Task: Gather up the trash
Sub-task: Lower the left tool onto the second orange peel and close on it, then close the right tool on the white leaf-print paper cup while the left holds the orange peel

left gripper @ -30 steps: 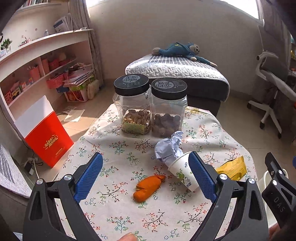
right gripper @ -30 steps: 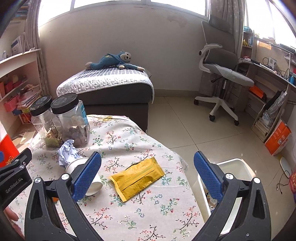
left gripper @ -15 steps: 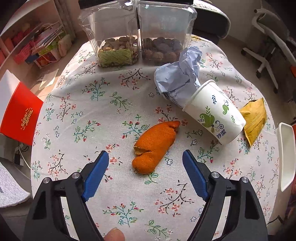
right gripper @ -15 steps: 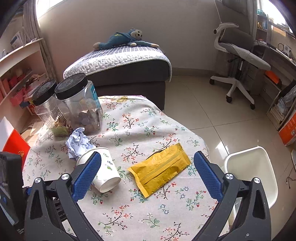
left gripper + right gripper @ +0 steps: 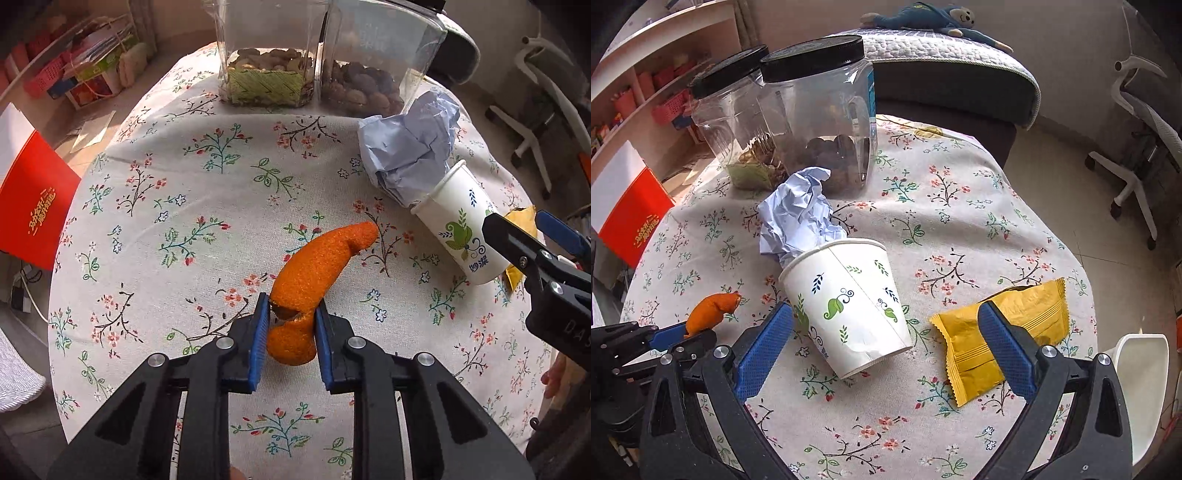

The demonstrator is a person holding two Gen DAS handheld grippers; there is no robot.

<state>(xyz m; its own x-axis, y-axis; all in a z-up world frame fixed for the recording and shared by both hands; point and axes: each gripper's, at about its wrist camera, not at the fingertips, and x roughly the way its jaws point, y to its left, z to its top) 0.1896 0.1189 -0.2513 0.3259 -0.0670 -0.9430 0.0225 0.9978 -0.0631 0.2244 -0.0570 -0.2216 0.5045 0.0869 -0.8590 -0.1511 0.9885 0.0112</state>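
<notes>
**Peel pinched, cup next in line**

Left gripper (image 5: pixel 289 334) down on the tablecloth (image 5: pixel 177 206), jaws just closing and now clamped on the near end of the orange peel (image 5: pixel 314 273). Far tip of the peel pointing toward the cup (image 5: pixel 467 225), just short of it. Right gripper (image 5: pixel 886 350) hovering wide apart, straddling the cup (image 5: pixel 846 299) from above without touching it. Cup on its side, crumpled paper (image 5: pixel 798 214) stuffed into its mouth on the side facing the jars (image 5: pixel 812 122). Yellow wrapper (image 5: pixel 1004 328) flat beside the cup, partly behind one right finger. White bin (image 5: pixel 1137 380) past the table edge, beyond the wrapper.

Risks from here, as a judgement: grip sits on the peel's torn, curled end, so a tear or slip on lifting looks possible. Cloth perhaps caught under the pads, dragging cup and wrapper along. Cup round and lying loose, so an off-centre squeeze could roll it away or crush it and spill the paper. Both grippers close together near the cup; collision possible.
</notes>
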